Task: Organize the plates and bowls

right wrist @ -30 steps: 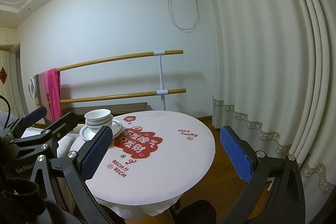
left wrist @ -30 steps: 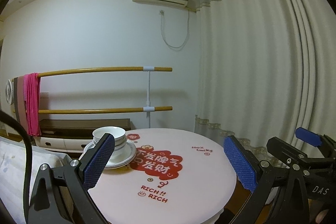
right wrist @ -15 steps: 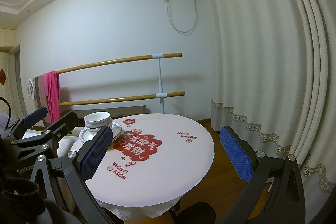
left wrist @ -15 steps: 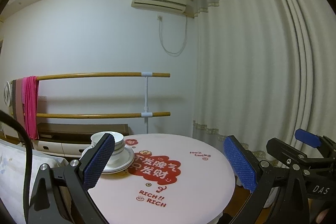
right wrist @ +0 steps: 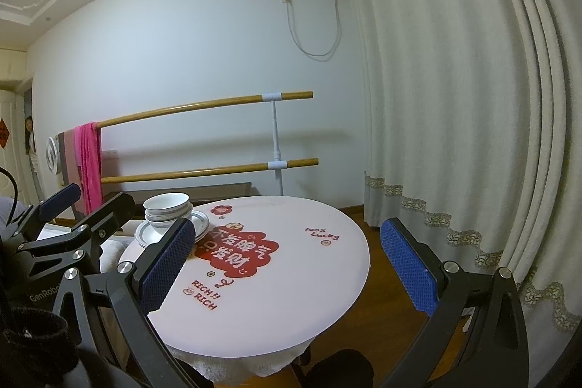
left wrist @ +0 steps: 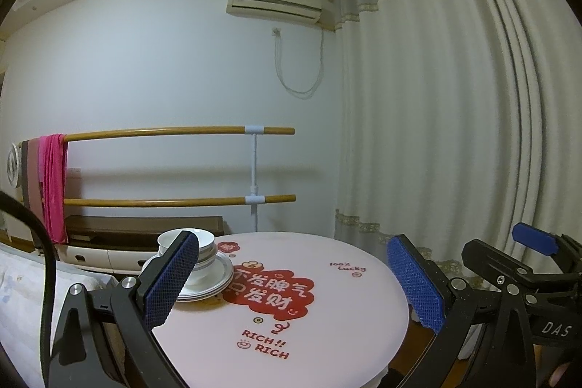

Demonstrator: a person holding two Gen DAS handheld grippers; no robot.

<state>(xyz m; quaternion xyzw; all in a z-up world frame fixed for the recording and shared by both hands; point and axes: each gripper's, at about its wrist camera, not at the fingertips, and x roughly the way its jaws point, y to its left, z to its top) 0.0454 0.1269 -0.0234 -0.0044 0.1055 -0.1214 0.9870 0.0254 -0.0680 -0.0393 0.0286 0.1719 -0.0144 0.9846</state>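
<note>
White bowls (left wrist: pixel 207 248) are stacked on a pile of white plates (left wrist: pixel 218 280) at the far left of a round pink table (left wrist: pixel 327 315). The same bowls (right wrist: pixel 167 208) and plates (right wrist: pixel 202 220) show in the right wrist view. My left gripper (left wrist: pixel 291 282) is open and empty, held back from the table's near edge; its left finger partly hides the stack. My right gripper (right wrist: pixel 287 264) is open and empty, also short of the table. The right gripper shows at the right of the left wrist view (left wrist: pixel 534 242); the left gripper shows at the left of the right wrist view (right wrist: pixel 62 202).
A red printed design (left wrist: pixel 272 293) covers the table's middle. Behind the table stand two wooden rails (left wrist: pixel 182 133) with a pink cloth (left wrist: pixel 54 191) and a low dark bench (left wrist: pixel 145 231). White curtains (left wrist: pixel 436 133) hang at the right. Wood floor (right wrist: pixel 374 242) lies beside the table.
Both grippers have drawn back and tilted up a little, so the table and the stack sit lower and farther in view. Both stay open and empty.
</note>
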